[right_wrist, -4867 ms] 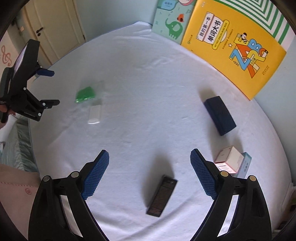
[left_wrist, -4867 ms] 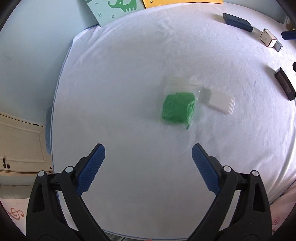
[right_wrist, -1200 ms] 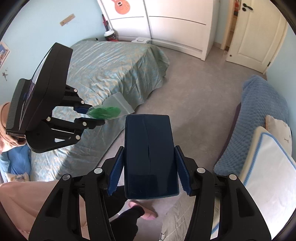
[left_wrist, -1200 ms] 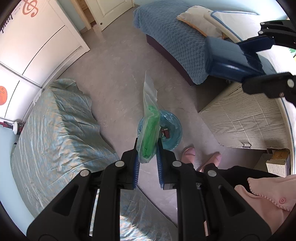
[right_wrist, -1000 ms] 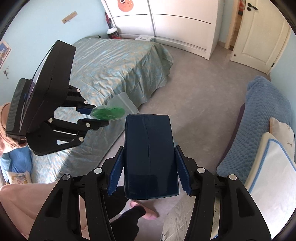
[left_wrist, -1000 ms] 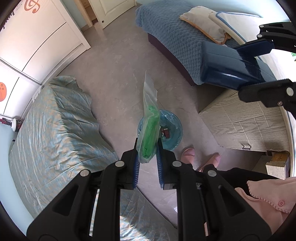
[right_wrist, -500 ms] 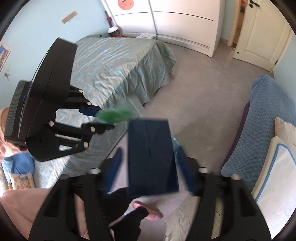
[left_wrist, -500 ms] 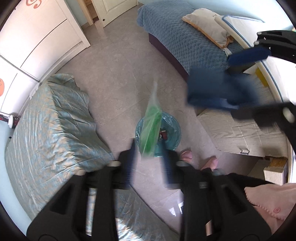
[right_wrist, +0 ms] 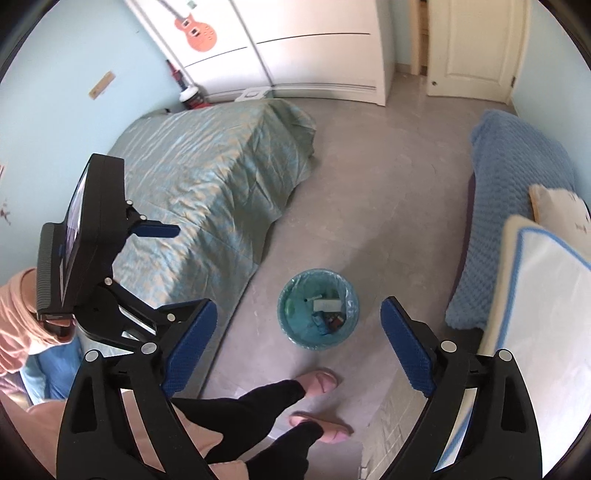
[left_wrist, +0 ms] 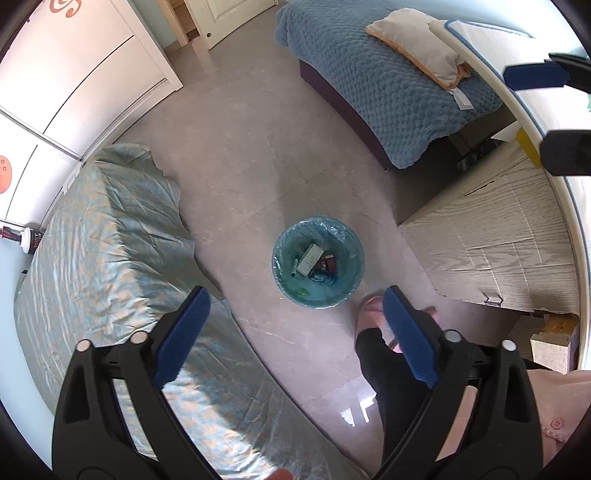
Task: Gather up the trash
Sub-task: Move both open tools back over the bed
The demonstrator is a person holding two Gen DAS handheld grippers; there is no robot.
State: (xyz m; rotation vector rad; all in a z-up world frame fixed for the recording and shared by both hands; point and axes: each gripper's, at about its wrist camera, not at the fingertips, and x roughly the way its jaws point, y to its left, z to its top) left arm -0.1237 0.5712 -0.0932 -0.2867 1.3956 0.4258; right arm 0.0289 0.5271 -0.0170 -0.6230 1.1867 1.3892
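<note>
The waste bin (left_wrist: 318, 262) stands on the floor between the two beds, holding several pieces of trash. Left gripper (left_wrist: 291, 328) and right gripper (right_wrist: 298, 343) hang above it, jaws opening, nothing between them. Drop step judged complete; next calls for returning to fetch remaining items.

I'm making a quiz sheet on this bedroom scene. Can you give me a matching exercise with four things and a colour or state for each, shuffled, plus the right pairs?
Things:
1. trash bin
2. slippers
3. guitar sticker
4. left gripper

Colours or states:
A. orange, on the white wardrobe
B. pink, on the person's feet
C. nothing between its fingers, which are opening
D. lined with a blue bag, trash inside

Right pairs: 1-D, 2-B, 3-A, 4-C
</note>
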